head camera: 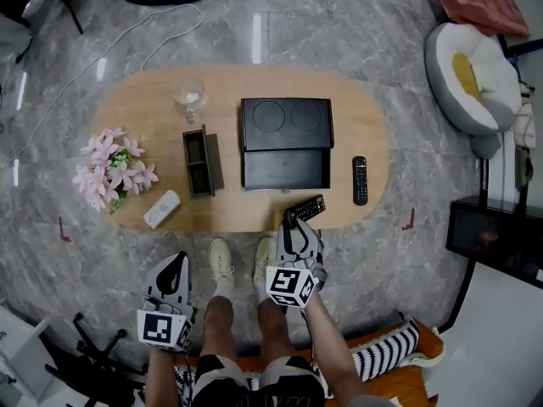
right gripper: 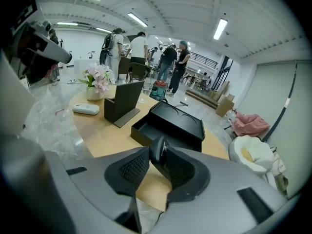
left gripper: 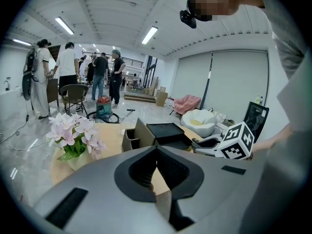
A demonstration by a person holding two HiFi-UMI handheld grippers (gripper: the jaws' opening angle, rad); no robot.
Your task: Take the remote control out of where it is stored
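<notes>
A black remote control (head camera: pixel 307 208) sticks out of my right gripper (head camera: pixel 295 221) over the near edge of the oval wooden table (head camera: pixel 356 108). In the right gripper view the remote (right gripper: pixel 159 151) stands tilted between the pads, and the gripper (right gripper: pixel 155 156) is shut on it. Just beyond lies a black box (head camera: pixel 285 125) with its drawer (head camera: pixel 285 170) pulled out toward me. My left gripper (head camera: pixel 175 270) hangs low over the floor, short of the table's near left edge. Its jaws (left gripper: pixel 156 150) meet at the tips with nothing between them.
On the table are a second black remote (head camera: pixel 360 179) at the right, a white remote (head camera: pixel 161 209), pink flowers (head camera: pixel 114 168), a glass (head camera: pixel 190 98) and a black holder (head camera: pixel 202 161). A white cushion seat (head camera: pixel 471 75) stands far right. People stand in the background (left gripper: pixel 100 74).
</notes>
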